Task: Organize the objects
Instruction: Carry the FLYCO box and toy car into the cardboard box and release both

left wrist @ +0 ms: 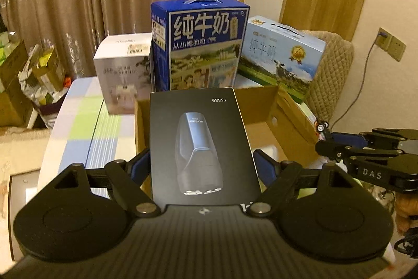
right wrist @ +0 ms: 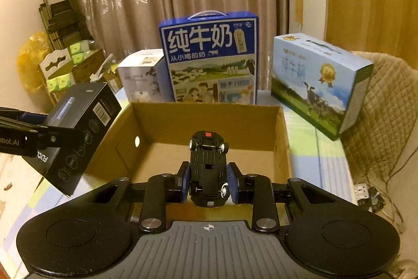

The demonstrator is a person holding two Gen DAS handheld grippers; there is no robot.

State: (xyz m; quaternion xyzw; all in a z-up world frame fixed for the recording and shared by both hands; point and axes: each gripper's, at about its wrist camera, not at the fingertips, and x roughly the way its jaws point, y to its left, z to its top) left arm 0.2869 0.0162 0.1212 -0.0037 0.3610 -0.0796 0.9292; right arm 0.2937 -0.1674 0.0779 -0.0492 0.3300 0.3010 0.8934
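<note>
Black shaver box [left wrist: 201,145] is sitting clamped between the left gripper [left wrist: 201,166] pads, hanging over the near-left rim of the open cardboard box [right wrist: 209,122]. Toy car [right wrist: 208,169], underside up, is being pinched by the right gripper [right wrist: 208,183] above the cardboard box's near edge. Only the right wrist view is showing the cardboard box floor lying bare; the left view's floor is mostly blocked by the shaver box. Behind the far wall are standing a blue milk carton [right wrist: 210,56], a white box [left wrist: 122,69] and a light-blue milk carton [right wrist: 316,80].
</note>
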